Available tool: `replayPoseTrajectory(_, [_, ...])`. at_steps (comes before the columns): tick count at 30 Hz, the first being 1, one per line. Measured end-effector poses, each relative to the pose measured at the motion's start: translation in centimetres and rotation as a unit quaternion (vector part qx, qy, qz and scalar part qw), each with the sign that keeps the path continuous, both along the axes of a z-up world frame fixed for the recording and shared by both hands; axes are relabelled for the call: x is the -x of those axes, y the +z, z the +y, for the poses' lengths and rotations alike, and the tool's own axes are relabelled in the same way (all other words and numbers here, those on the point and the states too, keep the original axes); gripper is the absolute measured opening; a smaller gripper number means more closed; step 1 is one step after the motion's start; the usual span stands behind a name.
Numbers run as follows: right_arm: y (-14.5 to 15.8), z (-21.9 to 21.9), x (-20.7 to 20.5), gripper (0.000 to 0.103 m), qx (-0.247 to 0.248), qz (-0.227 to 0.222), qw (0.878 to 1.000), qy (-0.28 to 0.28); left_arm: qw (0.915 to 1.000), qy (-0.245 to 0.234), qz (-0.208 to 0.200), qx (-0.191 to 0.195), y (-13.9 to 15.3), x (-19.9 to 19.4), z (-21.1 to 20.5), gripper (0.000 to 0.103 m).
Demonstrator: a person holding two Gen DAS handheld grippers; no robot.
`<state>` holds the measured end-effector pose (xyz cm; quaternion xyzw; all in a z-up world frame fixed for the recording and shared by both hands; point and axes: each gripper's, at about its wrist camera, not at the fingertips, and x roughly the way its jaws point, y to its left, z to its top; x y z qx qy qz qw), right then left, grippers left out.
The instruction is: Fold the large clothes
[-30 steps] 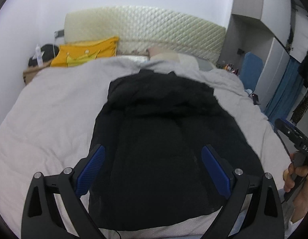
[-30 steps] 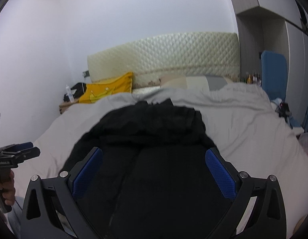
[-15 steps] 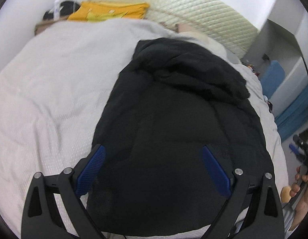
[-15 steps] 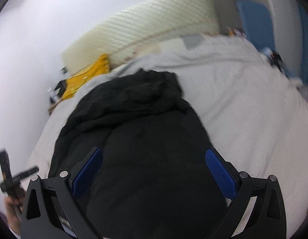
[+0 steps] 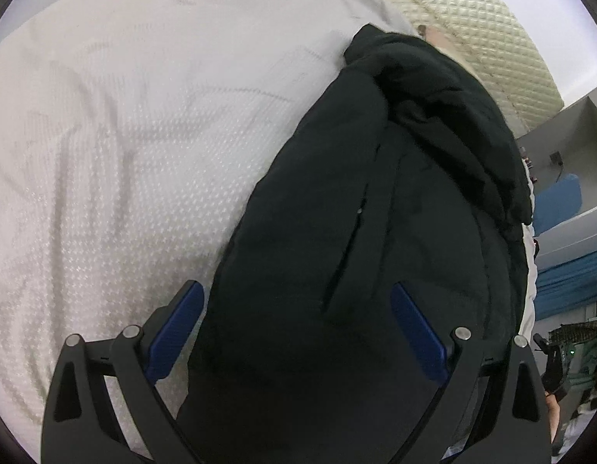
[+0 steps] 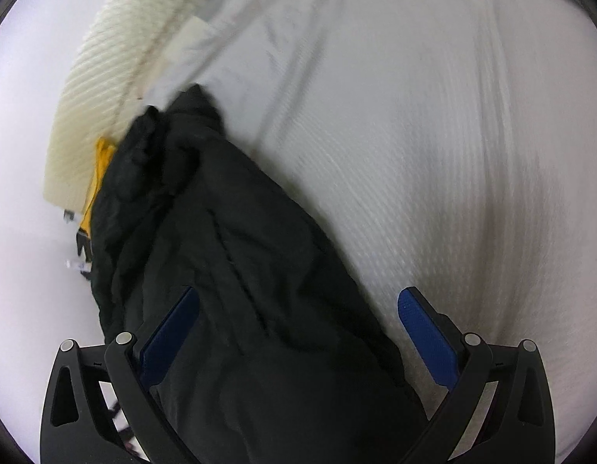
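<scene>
A large black padded jacket (image 5: 395,232) lies lengthwise on a bed with a pale grey textured cover (image 5: 124,154), its hood bunched at the far end near the headboard. My left gripper (image 5: 296,328) hovers open over the jacket's near left edge, blue pads wide apart, nothing held. In the right wrist view the same jacket (image 6: 240,290) fills the lower left, blurred. My right gripper (image 6: 298,324) is open above the jacket's near right edge, with the bed cover (image 6: 434,174) under its right finger.
A cream quilted headboard (image 5: 484,27) stands at the far end, with a yellow cushion (image 6: 99,178) beside it. A blue chair (image 5: 557,201) and blue curtain (image 5: 569,286) are to the right of the bed. A hand (image 5: 553,417) shows at the lower right edge.
Both grippers have dropped lower and tilted outward toward the jacket's near corners, left one leftward, right one rightward. The jacket has not moved. Both stay open.
</scene>
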<state>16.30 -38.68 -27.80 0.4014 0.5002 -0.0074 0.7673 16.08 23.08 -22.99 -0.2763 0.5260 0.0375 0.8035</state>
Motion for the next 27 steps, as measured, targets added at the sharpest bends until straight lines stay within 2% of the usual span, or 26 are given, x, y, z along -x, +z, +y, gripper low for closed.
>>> replayPoseTrajectory(3, [-1.8,0.3,-0.4,0.103,-0.044,0.022,0.999,0.011,0.9998,0.001,0.016,0.014,-1.0,-0.5,0.1,0.097])
replayPoseTrajectory(6, [-2.2,0.9,-0.5,0.103,-0.065,0.023,0.997,0.028,0.9996,0.006,0.025,0.011,-1.5,-0.8,0.0,0.097])
replayPoseTrajectory(12, [-2.0,2.7,-1.1,0.103,-0.129,-0.004,0.989,0.073,0.9984,0.019,0.043,0.031,-2.8,-0.9,0.5,0.097])
replayPoseTrajectory(16, [-1.0,3.8,-1.4,0.103,-0.166,-0.041,0.980,0.104,0.9985,0.016,0.047,0.022,-3.1,-1.1,0.0,0.098])
replayPoseTrajectory(19, [-0.6,4.4,-1.4,0.103,-0.147,-0.043,0.982,0.111,0.9984,0.008,0.043,0.036,-3.4,-1.3,-0.5,0.099])
replayPoseTrajectory(21, [-0.9,4.3,-1.5,0.103,-0.141,-0.041,0.984,0.098,0.9971,0.001,0.037,0.066,-3.7,-1.2,-0.4,0.098])
replayPoseTrajectory(27, [-2.4,2.8,-1.1,0.103,-0.105,-0.003,0.992,0.063,0.9917,-0.018,0.022,0.126,-3.9,-1.1,-0.7,0.093])
